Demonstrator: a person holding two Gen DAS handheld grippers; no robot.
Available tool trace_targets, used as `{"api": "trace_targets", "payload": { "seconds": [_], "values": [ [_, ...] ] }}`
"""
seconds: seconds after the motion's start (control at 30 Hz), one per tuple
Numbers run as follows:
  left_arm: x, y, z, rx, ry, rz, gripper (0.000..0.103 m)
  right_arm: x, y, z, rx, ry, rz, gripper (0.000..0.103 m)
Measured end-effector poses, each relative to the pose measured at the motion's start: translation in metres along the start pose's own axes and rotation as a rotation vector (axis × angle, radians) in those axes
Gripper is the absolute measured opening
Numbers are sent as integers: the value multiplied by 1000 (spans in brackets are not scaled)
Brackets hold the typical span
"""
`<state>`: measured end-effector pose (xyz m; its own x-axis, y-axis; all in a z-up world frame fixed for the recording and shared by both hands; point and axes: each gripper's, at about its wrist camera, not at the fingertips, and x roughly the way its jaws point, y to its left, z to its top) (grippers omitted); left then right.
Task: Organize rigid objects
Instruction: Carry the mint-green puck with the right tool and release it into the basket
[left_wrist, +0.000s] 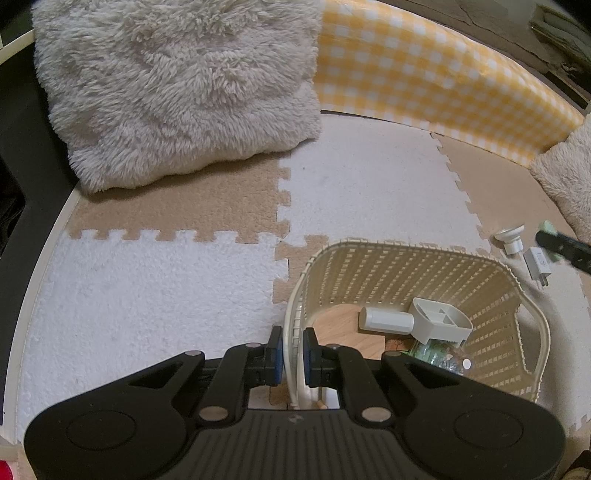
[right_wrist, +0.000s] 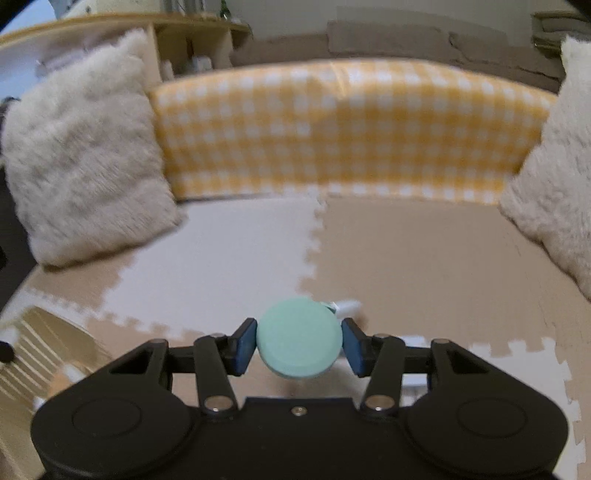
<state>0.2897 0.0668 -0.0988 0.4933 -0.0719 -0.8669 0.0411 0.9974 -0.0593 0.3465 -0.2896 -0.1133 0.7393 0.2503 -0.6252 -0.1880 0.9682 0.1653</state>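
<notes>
The right gripper (right_wrist: 298, 341) is clamped on a mint-green round disc (right_wrist: 298, 343), its blue pads (right_wrist: 245, 345) pressing the disc's rim from both sides, with the flat face turned toward the camera. Something small and white (right_wrist: 347, 306) shows just behind the disc, too blurred to name. Below it lies the floor mat (right_wrist: 406, 258) of interlocking white and tan tiles. The left gripper (left_wrist: 292, 352) is clenched on the near rim of a cream woven basket (left_wrist: 406, 266), one pad outside the wall and one inside. In the basket, on its wooden bottom, lie a white cylinder (left_wrist: 386, 319), a grey-white plastic holder with compartments (left_wrist: 441, 323) touching the cylinder's end, and something green and clear (left_wrist: 436, 356) partly hidden under the holder. Outside the basket, just beyond its far right corner, a small white round-headed piece (left_wrist: 509, 238) and a white plug adapter (left_wrist: 537, 266) lie on the mat near each other. In the left wrist view, the right gripper's dark finger (left_wrist: 565, 251) with a bit of the green disc reaches in from the right edge above those two. Fluffy cream cushions (left_wrist: 177, 92) and a yellow checked cushion (left_wrist: 424, 74) line the mat's far side.
</notes>
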Motion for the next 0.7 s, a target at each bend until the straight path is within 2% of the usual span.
{"api": "trace_targets", "payload": {
  "seconds": [0.17,0.33,0.53,0.7],
  "values": [
    [0,0,0,1,0,2,10,-29,30,12,-23,-48,84,51],
    [0,0,0,3,0,3,10,-43,69,12,-53,-27,193,50],
    [-1,1,0,2,0,2,10,-39,114,-4,-97,80,281,50],
    [-1,1,0,2,0,2,10,-24,133,-18,-47,202,349,50]
  ]
}}
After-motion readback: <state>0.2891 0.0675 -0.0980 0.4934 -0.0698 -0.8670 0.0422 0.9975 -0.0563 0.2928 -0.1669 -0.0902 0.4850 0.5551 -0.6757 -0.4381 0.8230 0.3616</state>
